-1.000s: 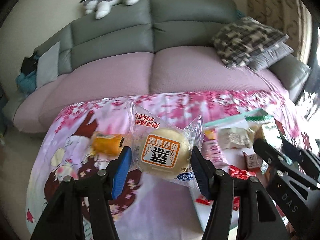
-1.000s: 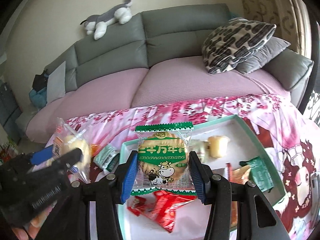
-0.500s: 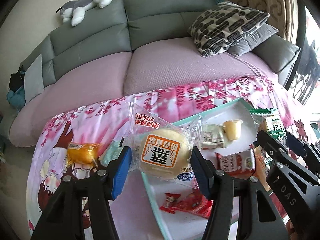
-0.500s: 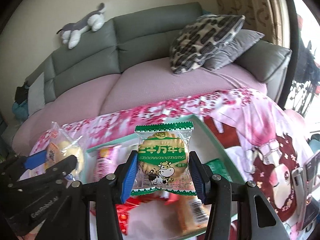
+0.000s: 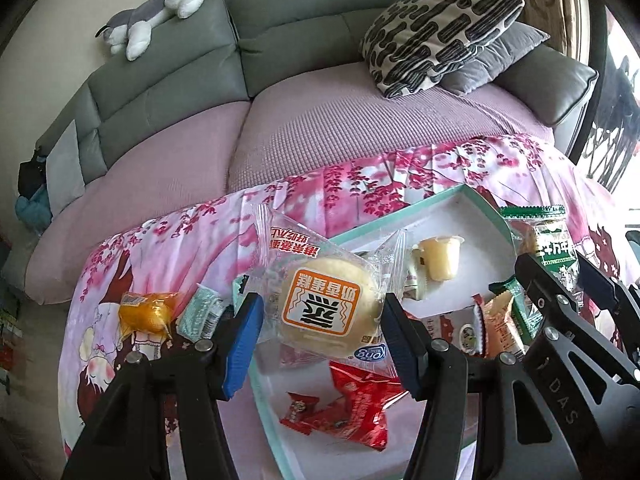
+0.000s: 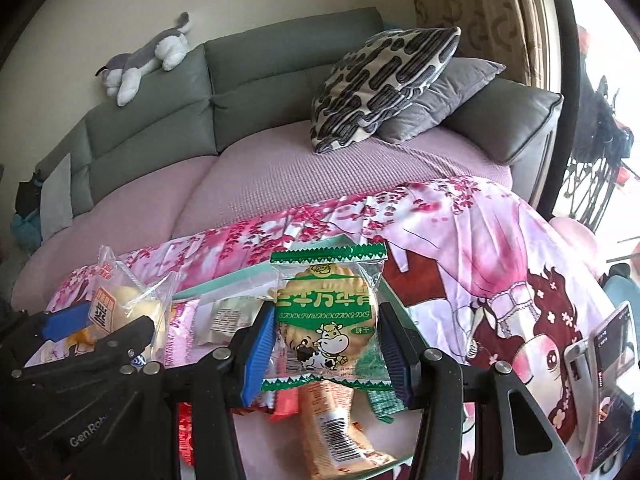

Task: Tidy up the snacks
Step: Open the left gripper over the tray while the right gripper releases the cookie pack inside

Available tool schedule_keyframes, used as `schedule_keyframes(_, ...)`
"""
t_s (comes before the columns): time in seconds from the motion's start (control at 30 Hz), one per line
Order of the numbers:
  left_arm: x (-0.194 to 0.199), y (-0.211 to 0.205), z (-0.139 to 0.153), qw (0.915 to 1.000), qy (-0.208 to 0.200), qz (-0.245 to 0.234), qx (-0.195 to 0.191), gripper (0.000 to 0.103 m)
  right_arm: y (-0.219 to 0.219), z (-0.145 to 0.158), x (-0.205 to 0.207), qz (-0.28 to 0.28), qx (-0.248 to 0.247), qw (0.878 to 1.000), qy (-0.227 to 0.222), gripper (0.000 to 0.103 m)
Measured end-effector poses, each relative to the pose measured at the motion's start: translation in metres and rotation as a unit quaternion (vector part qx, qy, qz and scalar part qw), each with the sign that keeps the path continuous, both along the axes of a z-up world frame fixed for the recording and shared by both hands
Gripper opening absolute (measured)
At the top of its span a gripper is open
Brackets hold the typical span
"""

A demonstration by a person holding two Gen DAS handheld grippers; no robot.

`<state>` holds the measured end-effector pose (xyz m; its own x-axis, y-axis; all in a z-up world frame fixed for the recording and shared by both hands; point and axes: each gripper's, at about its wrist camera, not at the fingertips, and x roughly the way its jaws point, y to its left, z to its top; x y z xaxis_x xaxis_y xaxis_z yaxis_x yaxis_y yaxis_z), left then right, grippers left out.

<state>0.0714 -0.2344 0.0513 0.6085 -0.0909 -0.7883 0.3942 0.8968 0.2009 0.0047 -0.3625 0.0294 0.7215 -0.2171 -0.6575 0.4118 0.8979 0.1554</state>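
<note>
Left gripper (image 5: 322,330): you hold it clamped on the bun packet (image 5: 326,304), carried from the tablecloth (image 5: 168,240) to above the tray (image 5: 400,220); drop-off looks close. Right gripper (image 6: 326,350): clamped on the cookie packet (image 6: 330,320), also over the tray now. Only the left view shows the orange snack (image 5: 146,312) outside; only the right shows a phone (image 6: 614,364).

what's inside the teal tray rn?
In the teal tray: a jelly cup, red packets, an orange packet and a green one. The steamed cake pack in the left gripper covers part of the floor.
</note>
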Motion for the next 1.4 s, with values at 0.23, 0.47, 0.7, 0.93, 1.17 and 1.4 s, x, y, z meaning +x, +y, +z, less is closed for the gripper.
schedule_keyframes(0.23,0.002,-0.009,-0.005,0.9999,0.003,-0.011,-0.006,0.061,-0.01,-0.006,-0.001,-0.017,-0.009,1.0,0.012,0.053)
schedule_keyframes(0.47,0.01,-0.008,-0.014,0.9995,0.015,-0.015,-0.022,0.062,-0.009,-0.011,0.004,-0.02,-0.022,0.999,0.028,0.053)
schedule_keyframes(0.7,0.013,0.0,-0.015,0.9993,0.008,-0.013,-0.033,0.077,-0.002,-0.017,0.012,-0.014,-0.037,0.998,0.047,0.054)
schedule_keyframes(0.93,0.013,0.018,-0.006,0.9987,0.004,0.004,-0.052,0.077,-0.001,-0.02,0.014,-0.018,-0.037,0.997,0.061,0.055)
schedule_keyframes(1.17,0.02,0.044,-0.002,0.997,-0.008,0.048,-0.061,0.097,0.004,-0.019,0.017,-0.014,-0.055,0.996,0.069,0.097)
schedule_keyframes(1.4,0.032,0.067,-0.013,0.9932,-0.006,0.101,-0.057,0.1,0.013,-0.02,0.021,-0.001,-0.067,0.995,0.076,0.103)
